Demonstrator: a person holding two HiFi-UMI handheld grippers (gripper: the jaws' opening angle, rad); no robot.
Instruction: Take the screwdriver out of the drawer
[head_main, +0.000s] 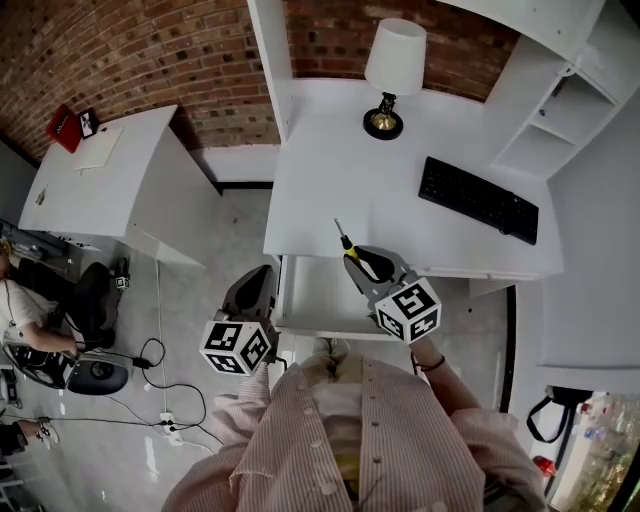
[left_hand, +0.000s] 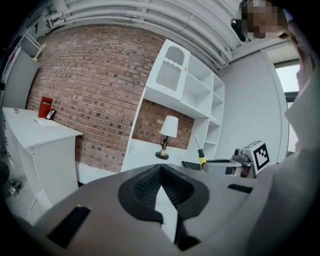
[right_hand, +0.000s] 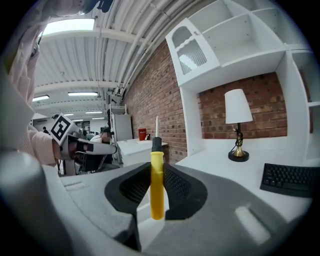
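Two tongs were up in front of me. At the left my left tongs (head_main: 262, 283) hung beside the open drawer (head_main: 312, 296), their pads (left_hand: 142, 187) together with nothing between them, idle as far as I could judge. The drawer's white floor was bare where it showed, but my right tongs (head_main: 362, 262) and my shirt (head_main: 340, 430) covered its near part, so I could not say what else lay inside.

Right of that, the right tongs were clamped on the screwdriver (head_main: 345, 243). It stood clear of the drawer, with its shaft reaching out over the front edge of the white surface (head_main: 330, 170). In the right gripper view the pads pressed on the yellow handle (right_hand: 156, 185) about mid-length, and the black collar and thin metal shaft stood up beyond the tips.

I judged it a light, stiff little tool. Its smooth round plastic could roll or slip between flat pads, so the thick handle was the place to hold it, not the shaft — and squarely, since a grip near one end might let it pivot.

The blade's tip was too small for me to tell its type. In the head view the handle was almost wholly hidden inside the tongs.
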